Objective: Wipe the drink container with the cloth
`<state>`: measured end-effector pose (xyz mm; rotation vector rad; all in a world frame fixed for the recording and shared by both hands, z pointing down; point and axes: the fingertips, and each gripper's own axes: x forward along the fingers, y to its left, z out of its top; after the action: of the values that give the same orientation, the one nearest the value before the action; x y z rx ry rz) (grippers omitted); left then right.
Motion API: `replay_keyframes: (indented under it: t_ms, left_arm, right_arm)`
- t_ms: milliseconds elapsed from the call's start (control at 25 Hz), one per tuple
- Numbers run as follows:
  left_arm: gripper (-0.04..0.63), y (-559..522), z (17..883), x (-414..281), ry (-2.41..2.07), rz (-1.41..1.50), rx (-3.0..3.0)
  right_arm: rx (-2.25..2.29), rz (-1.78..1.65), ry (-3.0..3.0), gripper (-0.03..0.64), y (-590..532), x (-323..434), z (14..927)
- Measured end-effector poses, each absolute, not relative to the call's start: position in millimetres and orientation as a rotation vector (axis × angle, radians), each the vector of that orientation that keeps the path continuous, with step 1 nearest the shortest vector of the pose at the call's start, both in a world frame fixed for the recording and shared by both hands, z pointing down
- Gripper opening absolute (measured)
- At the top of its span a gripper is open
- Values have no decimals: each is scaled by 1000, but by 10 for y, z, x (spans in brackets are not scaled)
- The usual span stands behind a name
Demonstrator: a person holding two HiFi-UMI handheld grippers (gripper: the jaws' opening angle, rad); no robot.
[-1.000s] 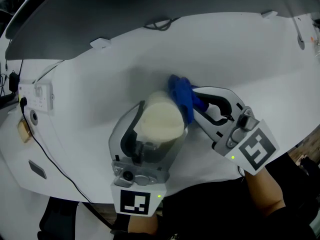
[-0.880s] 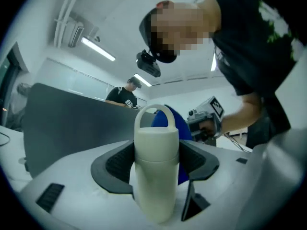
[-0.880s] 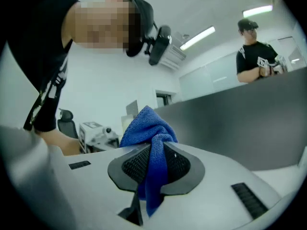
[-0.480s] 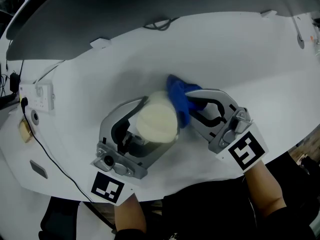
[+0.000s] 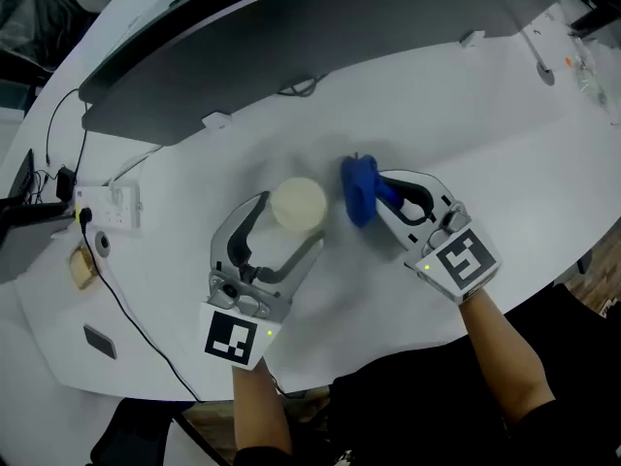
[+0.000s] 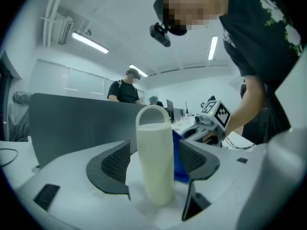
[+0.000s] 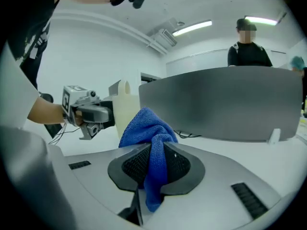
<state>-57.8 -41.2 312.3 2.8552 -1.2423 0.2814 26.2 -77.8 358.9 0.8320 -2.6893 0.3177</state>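
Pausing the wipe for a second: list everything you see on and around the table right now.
drink container: one, cream, upright on the table
cloth: one, blue, right beside the drink container
table: one, white
partition: one, grey, along the table's far edge
power strip: one, white, at the table's left end
person: at least one, dark top, behind the partition
left gripper: one, grey, jaws open around the drink container
right gripper: one, grey, jaws shut on the cloth
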Motion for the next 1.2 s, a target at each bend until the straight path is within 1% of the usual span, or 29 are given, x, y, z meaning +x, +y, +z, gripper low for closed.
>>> replay_keyframes:
  t_ms: [160, 280, 320, 360, 400, 440, 480, 720, 840, 1040, 1200]
  left_arm:
    - [295, -41, 3057, -886, -1388, 361, 2748]
    - [286, 372, 2795, -995, -1565, 326, 2656]
    - [260, 501, 2682, -991, -1618, 313, 2638]
    - [197, 613, 2574, -991, -1665, 308, 2627]
    - [109, 705, 2472, -1004, -1702, 304, 2619]
    - [53, 783, 2372, -1031, -1731, 292, 2608]
    - [40, 856, 2269, -1071, -1758, 273, 2592]
    - [14, 1125, 1705, -1405, -2018, 81, 2426]
    - [11, 1238, 1515, -1412, -2066, 5, 2390]
    - [8, 1376, 1118, -1308, -2073, -27, 2464]
    - [8, 1425, 851, -1357, -2110, -50, 2498]
  right_arm:
    - [938, 253, -2646, 44, -627, 600, 3361]
    - [974, 265, -2640, 44, -275, 715, 3186]
    - [989, 269, -2639, 44, -146, 742, 3112]
    - [1007, 266, -2641, 44, -35, 760, 3024]
    - [1028, 259, -2649, 44, 54, 766, 2921]
    - [1049, 248, -2663, 44, 129, 762, 2807]
    - [1066, 237, -2680, 44, 201, 756, 2690]
    - [1117, 172, -2733, 44, 698, 720, 2180]
    - [1123, 142, -2764, 44, 910, 654, 1975]
    - [1184, 34, -2814, 44, 1043, 724, 1483]
    - [1271, -61, -2812, 44, 1030, 882, 1149]
